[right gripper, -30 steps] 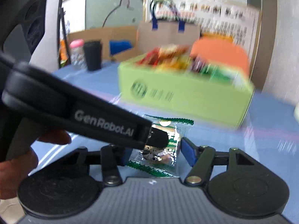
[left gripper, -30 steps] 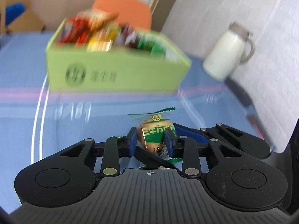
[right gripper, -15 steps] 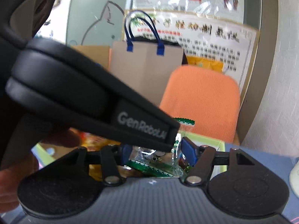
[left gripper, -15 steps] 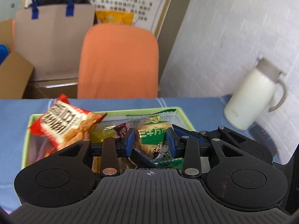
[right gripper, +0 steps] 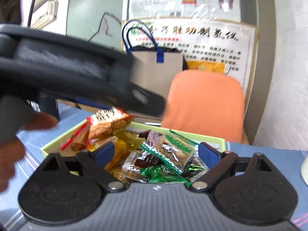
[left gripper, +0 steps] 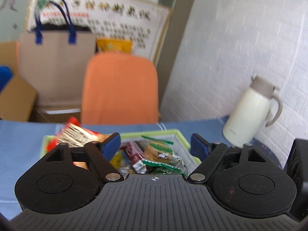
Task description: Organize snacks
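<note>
Crinkly foil snacks [right gripper: 173, 150], rectangular green box [right gripper: 221, 141]

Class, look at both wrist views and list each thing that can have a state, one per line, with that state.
Left tongs: jaws opening, nothing gripped.
Right tongs: jaws opening, nothing gripped.
Green-wrapped biscuit packet: released, lying on the pile in the box.
Green snack box: open-topped, full of snacks.
Red snack bag: sealed, propped at the box's far left.
White jug: upright, lid on.
Paper bag: standing, handles up.
</note>
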`<action>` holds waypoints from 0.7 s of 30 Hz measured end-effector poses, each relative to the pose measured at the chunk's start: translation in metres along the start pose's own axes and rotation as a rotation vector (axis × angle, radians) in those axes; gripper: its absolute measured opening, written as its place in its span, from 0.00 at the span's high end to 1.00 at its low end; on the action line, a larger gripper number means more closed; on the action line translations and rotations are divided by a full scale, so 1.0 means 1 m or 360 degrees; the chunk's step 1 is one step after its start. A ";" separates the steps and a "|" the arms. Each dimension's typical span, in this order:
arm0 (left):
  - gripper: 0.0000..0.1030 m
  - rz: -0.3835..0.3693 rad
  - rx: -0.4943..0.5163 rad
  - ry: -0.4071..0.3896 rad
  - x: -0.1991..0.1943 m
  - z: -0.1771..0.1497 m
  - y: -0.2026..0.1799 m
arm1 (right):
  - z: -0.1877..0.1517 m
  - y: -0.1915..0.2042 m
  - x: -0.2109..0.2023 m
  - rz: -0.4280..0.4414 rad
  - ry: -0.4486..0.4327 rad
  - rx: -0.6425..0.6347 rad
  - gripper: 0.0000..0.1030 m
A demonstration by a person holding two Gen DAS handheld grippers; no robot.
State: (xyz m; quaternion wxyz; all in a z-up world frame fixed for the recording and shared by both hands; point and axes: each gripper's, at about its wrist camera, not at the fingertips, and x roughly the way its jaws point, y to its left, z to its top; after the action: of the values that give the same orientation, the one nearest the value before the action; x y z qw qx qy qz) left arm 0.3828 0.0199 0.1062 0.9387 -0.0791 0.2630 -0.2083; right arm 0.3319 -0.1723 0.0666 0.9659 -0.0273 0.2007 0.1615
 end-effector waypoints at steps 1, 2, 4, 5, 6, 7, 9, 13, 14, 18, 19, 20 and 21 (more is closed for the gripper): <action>0.27 0.0019 0.0001 -0.0029 -0.014 -0.001 -0.001 | -0.002 0.004 -0.010 -0.0014 -0.0001 0.0012 0.10; 0.26 0.0041 0.0002 -0.0064 -0.027 -0.002 -0.003 | -0.005 0.009 -0.020 -0.0032 0.0000 0.0025 0.09; 0.19 0.0087 0.0007 -0.0122 -0.053 -0.010 -0.007 | -0.014 0.020 -0.043 -0.0065 0.0001 0.0045 0.09; 0.17 0.0119 0.0011 -0.0142 -0.065 -0.016 -0.008 | -0.021 0.025 -0.055 -0.0085 0.0008 0.0057 0.09; 0.15 0.0155 0.0010 -0.0159 -0.076 -0.024 -0.010 | -0.027 0.030 -0.064 -0.0106 0.0019 0.0070 0.09; 0.13 0.0193 0.0004 -0.0168 -0.086 -0.034 -0.014 | -0.033 0.036 -0.072 -0.0125 0.0033 0.0085 0.09; 0.12 0.0254 -0.0023 -0.0155 -0.104 -0.056 -0.019 | -0.048 0.048 -0.092 -0.0165 0.0069 0.0118 0.09; 0.12 0.0367 -0.0090 -0.0038 -0.128 -0.115 -0.031 | -0.076 0.052 -0.119 -0.0281 0.0165 0.0199 0.09; 0.12 0.0388 -0.0094 0.0003 -0.134 -0.132 -0.035 | -0.085 0.057 -0.127 -0.0307 0.0188 0.0214 0.09; 0.13 0.0506 -0.0014 0.0203 -0.147 -0.193 -0.053 | -0.117 0.074 -0.164 -0.0433 0.0199 0.0247 0.09; 0.13 0.0523 0.0007 0.0212 -0.152 -0.204 -0.058 | -0.123 0.078 -0.176 -0.0460 0.0183 0.0264 0.09; 0.13 0.0537 0.0017 0.0205 -0.159 -0.214 -0.064 | -0.129 0.083 -0.189 -0.0481 0.0168 0.0276 0.09; 0.13 0.0535 0.0025 0.0196 -0.166 -0.221 -0.070 | -0.133 0.088 -0.199 -0.0504 0.0153 0.0290 0.09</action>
State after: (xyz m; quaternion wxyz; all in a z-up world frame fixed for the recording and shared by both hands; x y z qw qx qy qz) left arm 0.1131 0.0203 0.0127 0.9430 -0.0137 0.3279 -0.0550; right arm 0.0801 -0.1648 0.0245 0.9670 0.0213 0.2536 -0.0129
